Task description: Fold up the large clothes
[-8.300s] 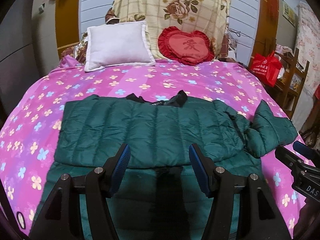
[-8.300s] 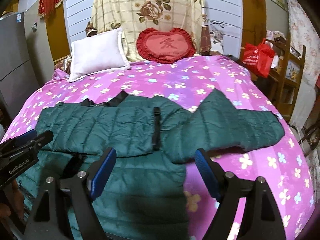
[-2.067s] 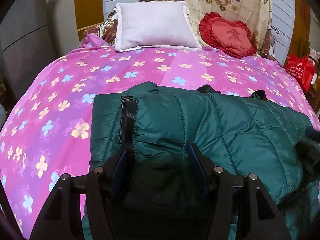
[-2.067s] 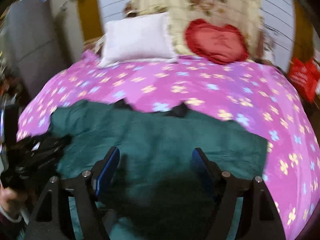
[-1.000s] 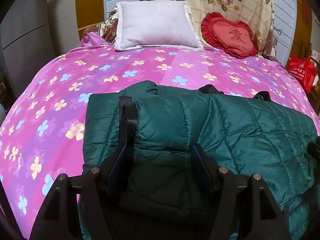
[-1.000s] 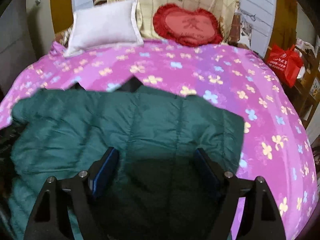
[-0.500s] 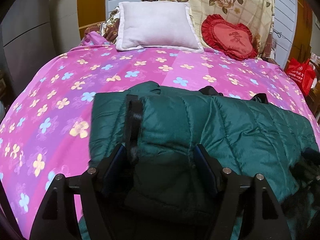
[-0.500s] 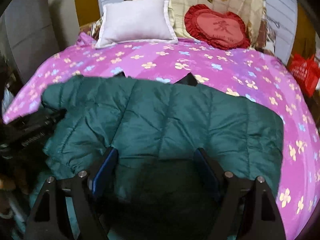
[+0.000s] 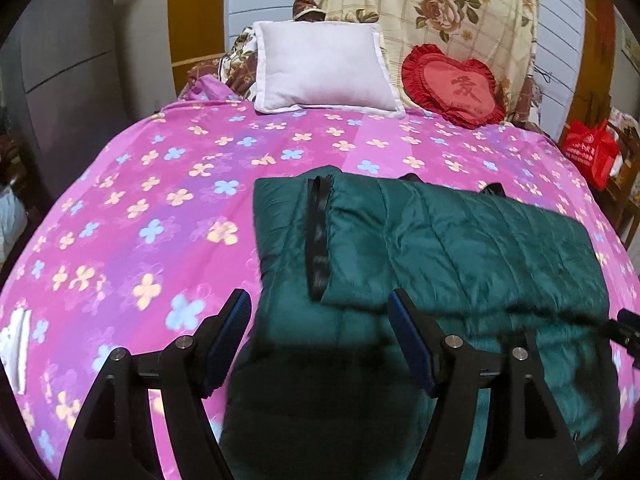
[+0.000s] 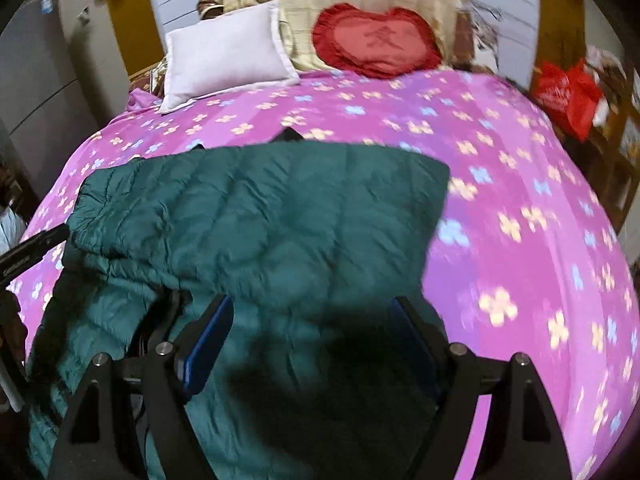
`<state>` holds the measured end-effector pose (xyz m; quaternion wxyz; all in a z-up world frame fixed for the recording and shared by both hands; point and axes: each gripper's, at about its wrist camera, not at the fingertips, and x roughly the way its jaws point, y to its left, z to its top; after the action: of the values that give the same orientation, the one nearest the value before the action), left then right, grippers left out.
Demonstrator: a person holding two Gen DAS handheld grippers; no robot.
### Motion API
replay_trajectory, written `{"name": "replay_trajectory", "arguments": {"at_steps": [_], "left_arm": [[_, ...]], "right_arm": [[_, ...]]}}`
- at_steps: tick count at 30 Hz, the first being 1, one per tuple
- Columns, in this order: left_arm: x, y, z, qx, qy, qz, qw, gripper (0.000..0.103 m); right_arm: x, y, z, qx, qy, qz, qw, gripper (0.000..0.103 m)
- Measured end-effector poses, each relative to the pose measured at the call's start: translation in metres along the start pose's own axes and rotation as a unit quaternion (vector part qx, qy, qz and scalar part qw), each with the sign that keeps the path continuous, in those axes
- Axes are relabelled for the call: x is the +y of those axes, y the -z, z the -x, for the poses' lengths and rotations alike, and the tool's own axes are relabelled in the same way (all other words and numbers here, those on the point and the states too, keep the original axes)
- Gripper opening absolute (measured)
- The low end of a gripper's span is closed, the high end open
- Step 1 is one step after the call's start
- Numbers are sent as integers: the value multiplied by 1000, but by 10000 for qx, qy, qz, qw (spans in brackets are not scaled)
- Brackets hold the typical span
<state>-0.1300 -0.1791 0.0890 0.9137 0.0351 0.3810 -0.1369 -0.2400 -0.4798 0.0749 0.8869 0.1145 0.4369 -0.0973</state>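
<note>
**Jacket Lies Folded on Bed; Both My Tongs Spread and Empty**

The bed [image 9: 168,208], under a pink flowered cover, fills most of both views. A dark green quilted jacket [image 9: 460,240] lies on its near half, touching the cover. In my left view the jacket runs from 6 o'clock out toward 3 o'clock; in my right view it runs from 6 o'clock toward 9 o'clock. The jacket is folded over on itself: an upper layer lies across a lower one, and the lower layer shows at the near edge. A black zipper strip [image 9: 316,236] runs along the folded edge, near the centre of my left view. Small black parts of the collar peek out at the jacket's far edge.

At 12 o'clock, at the head of the bed, a cream floral quilt [image 9: 440,8] stands upright. A white pillow [image 9: 324,72] leans beside it, and a red heart cushion [image 9: 452,84] rests just right of the pillow. A red bag [image 9: 588,152] sits off the bed at 2 o'clock.

My left tongs [image 9: 320,340] have just been opening. They stand spread above the jacket's near left edge, and the pads press on nothing. My right tongs [image 10: 312,344] stand spread over the jacket's near part, likewise empty. The right view is blurred.
</note>
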Motion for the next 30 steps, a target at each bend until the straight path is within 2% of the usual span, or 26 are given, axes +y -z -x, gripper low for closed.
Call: {"name": "replay_trajectory", "arguments": {"at_steps": [15, 30], "left_arm": [[3, 37, 50, -39, 46, -187, 9998, 53], [7, 61, 62, 54, 3, -129, 9999, 53]], "right_arm": [[-1, 52, 34, 105, 124, 43, 9999, 83], [3, 81, 45, 155, 137, -37, 9998, 86]]}}
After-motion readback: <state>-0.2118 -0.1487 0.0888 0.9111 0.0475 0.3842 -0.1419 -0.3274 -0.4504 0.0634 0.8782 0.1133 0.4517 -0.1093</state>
